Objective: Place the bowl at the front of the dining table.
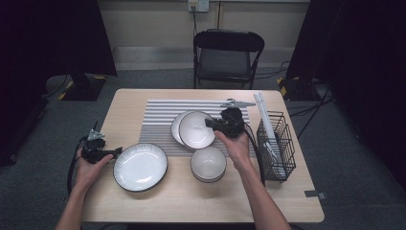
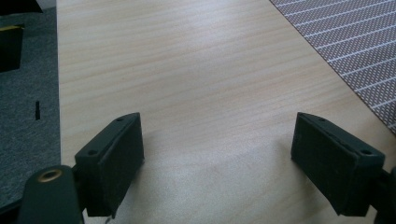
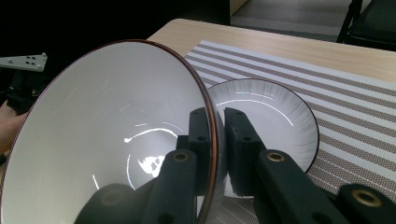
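Left gripper (image 1: 116,152) sits in my hand at the table's left edge, jaws wide apart over bare wood beside the big plate (image 1: 140,166). To its right, my right gripper (image 3: 216,135) clamps the rim of a tilted white bowl (image 3: 112,135), lifted above a small plate (image 3: 266,119) on the striped mat (image 3: 355,112).

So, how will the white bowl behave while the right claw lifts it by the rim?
The bowl looks glazed, so probably slippery between the right claw pads. Held at one edge and tilted, it may swing. It seems ceramic, likely fragile above the plate.
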Tool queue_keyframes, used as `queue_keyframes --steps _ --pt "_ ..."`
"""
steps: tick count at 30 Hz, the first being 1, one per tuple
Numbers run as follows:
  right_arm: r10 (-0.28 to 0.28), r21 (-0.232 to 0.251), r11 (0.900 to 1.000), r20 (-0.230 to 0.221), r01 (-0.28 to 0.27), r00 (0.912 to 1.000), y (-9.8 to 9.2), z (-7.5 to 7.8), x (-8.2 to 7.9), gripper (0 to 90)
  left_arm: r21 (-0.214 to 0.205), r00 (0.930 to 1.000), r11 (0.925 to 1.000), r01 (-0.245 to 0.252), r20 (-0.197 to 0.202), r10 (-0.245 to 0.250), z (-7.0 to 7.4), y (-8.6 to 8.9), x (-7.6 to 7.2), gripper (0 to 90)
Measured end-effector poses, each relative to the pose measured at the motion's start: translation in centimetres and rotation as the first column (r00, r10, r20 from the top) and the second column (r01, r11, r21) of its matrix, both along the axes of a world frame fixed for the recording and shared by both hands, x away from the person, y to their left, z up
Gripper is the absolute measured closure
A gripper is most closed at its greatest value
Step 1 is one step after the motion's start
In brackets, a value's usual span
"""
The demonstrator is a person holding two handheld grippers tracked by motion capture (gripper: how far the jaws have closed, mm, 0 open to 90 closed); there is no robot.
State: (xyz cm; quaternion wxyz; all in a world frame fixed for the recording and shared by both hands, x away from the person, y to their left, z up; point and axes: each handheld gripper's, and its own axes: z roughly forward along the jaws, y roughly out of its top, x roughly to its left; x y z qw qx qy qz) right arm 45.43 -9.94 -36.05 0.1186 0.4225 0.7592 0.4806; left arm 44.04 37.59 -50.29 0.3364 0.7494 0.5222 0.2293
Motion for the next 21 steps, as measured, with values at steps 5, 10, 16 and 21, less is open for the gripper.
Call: queue_keyframes --steps 5,10,16,21 --pt "-0.010 -0.012 0.9999 0.000 0.010 0.9999 0.1 0.0 0.8 82.2 0.000 1.0000 1.0000 0.000 0.000 0.000 0.0 0.0 0.0 16.6" --pt "-0.012 -0.014 0.9998 -0.003 0.012 0.9999 0.4 0.0 1.5 82.3 0.000 1.0000 1.0000 0.000 0.000 0.000 0.0 0.0 0.0 16.6" --pt "-0.025 -0.009 0.9996 -0.024 0.025 0.9994 0.6 -0.4 2.5 82.2 0.000 1.0000 1.0000 0.000 0.000 0.000 0.0 0.0 0.0 16.6" --pt "-0.044 -0.026 0.9987 -0.026 0.044 0.9987 0.8 -0.5 3.3 82.2 0.000 1.0000 1.0000 0.003 -0.001 -0.003 0.0 0.0 0.0 16.6"
